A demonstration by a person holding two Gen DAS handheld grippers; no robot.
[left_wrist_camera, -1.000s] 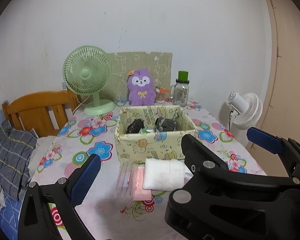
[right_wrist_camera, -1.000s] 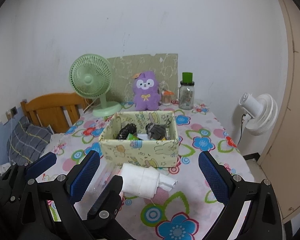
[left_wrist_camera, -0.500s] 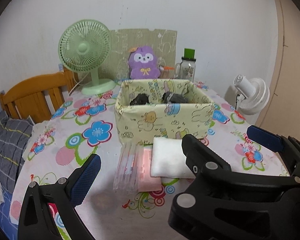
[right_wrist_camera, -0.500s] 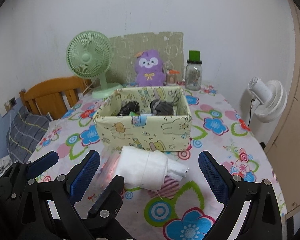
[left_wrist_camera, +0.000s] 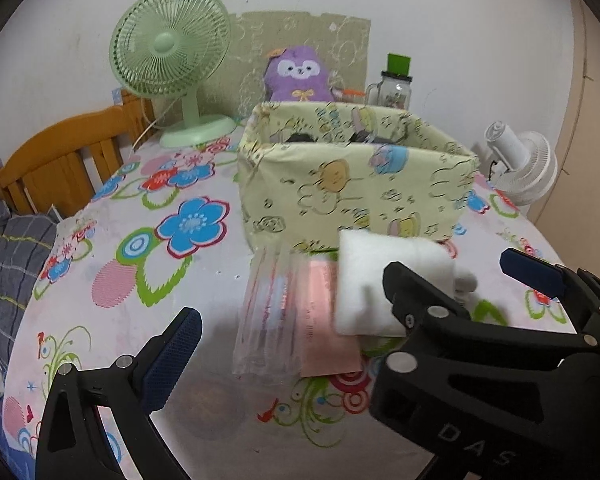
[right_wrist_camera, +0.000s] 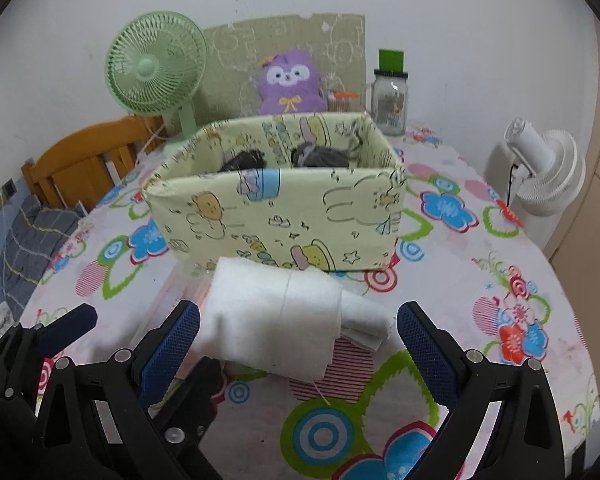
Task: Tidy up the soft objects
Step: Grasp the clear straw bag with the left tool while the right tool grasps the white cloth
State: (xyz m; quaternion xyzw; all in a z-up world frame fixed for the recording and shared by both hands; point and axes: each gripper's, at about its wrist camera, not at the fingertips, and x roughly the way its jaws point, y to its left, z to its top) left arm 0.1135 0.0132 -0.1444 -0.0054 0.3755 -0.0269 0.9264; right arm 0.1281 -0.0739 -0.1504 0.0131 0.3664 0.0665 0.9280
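Loosely rolled white cloth (right_wrist_camera: 275,320) lies before the yellow box (right_wrist_camera: 275,216).

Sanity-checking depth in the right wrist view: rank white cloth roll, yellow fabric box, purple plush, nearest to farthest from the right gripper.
From the right gripper:
1. White cloth roll, right at the fingertips.
2. Yellow fabric box, just behind the roll, mid-table.
3. Purple plush, behind the box at the wall.

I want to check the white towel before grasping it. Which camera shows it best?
The right wrist view: the rolled white towel lies whole, centred between the open right gripper fingers. In the left wrist view, the right gripper's black finger covers part of it and it looks blurred.
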